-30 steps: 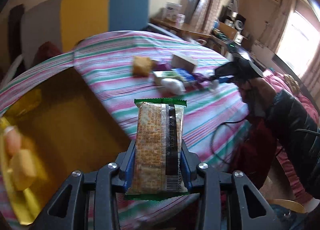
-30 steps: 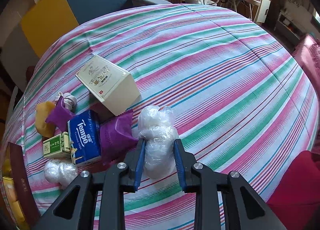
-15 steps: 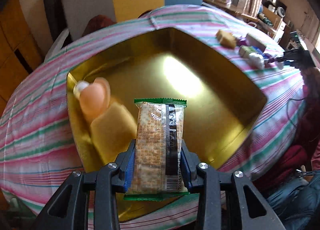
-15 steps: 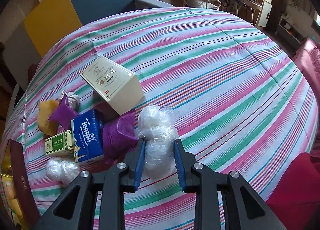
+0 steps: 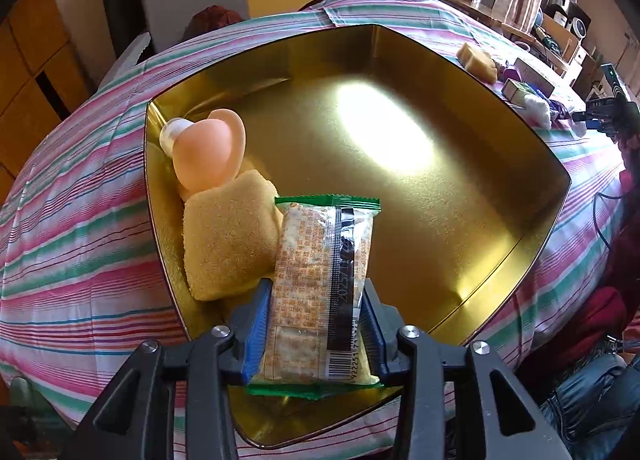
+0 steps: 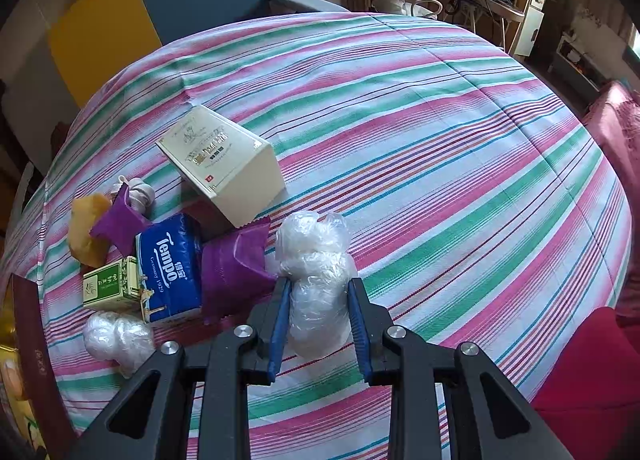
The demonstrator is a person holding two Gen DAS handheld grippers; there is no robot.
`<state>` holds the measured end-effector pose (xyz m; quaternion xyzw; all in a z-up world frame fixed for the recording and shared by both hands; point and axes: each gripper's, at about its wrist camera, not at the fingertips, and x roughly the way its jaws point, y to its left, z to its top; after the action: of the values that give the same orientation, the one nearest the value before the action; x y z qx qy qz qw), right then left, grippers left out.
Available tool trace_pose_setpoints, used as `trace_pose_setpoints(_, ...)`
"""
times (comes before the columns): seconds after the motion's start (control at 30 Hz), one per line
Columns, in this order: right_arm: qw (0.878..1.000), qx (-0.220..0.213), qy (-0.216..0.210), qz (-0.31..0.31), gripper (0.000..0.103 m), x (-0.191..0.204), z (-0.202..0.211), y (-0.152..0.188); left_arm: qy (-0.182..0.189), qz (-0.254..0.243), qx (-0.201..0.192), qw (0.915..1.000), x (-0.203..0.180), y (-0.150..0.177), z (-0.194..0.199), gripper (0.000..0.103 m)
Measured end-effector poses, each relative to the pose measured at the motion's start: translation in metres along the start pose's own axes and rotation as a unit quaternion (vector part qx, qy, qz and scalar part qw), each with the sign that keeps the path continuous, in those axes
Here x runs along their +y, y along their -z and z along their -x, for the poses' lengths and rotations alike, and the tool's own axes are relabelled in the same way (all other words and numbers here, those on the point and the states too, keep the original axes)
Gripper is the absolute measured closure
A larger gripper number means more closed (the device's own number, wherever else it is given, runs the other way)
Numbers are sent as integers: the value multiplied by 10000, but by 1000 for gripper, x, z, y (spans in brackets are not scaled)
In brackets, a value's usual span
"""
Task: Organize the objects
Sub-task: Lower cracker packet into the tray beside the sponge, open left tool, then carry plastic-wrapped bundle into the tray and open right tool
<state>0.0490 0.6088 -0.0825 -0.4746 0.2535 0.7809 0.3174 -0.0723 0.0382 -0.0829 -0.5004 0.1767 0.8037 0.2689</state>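
While the left gripper (image 5: 316, 312) is hanging over the gold tin (image 5: 552, 187), its jaws are clamping a cracker packet (image 5: 320, 292).
The right gripper (image 6: 318, 314) is gripping a crumpled clear plastic bundle (image 6: 316, 276) on the striped counter (image 6: 440, 139), beside the Tempo tissue pack (image 6: 168, 268) and cream box (image 6: 224, 163). The packing step looks underway: next, the packet likely needs lowering beside the yellow sponge (image 5: 228, 244) before release.
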Motion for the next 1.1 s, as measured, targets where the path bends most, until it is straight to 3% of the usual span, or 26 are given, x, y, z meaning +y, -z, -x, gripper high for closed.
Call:
trace_pose_setpoints(0.17,10000,-6,0,-18,74,-2,1,0,-11,2,-60,10000,0,0,6,56)
trace_pose_setpoints(0.37,9998,-157,-20,-131,74,-5,7,-1,-25,454,-524,9976,8,1,34,56)
trace_pose_setpoints(0.5,9984,-428,-193,-311,75,-12,18,-4,-108,1159,-1127,9868,7,2,59,56)
trace_pose_setpoints(0.7,9982,-533,-240,-124,75,-4,21,-3,-496,1524,-1706,9722,-18,-3,78,56)
trace_pose_setpoints(1.1,9970,-700,-268,202,75,12,31,8,-610,1574,-1596,9726,-31,1,77,56)
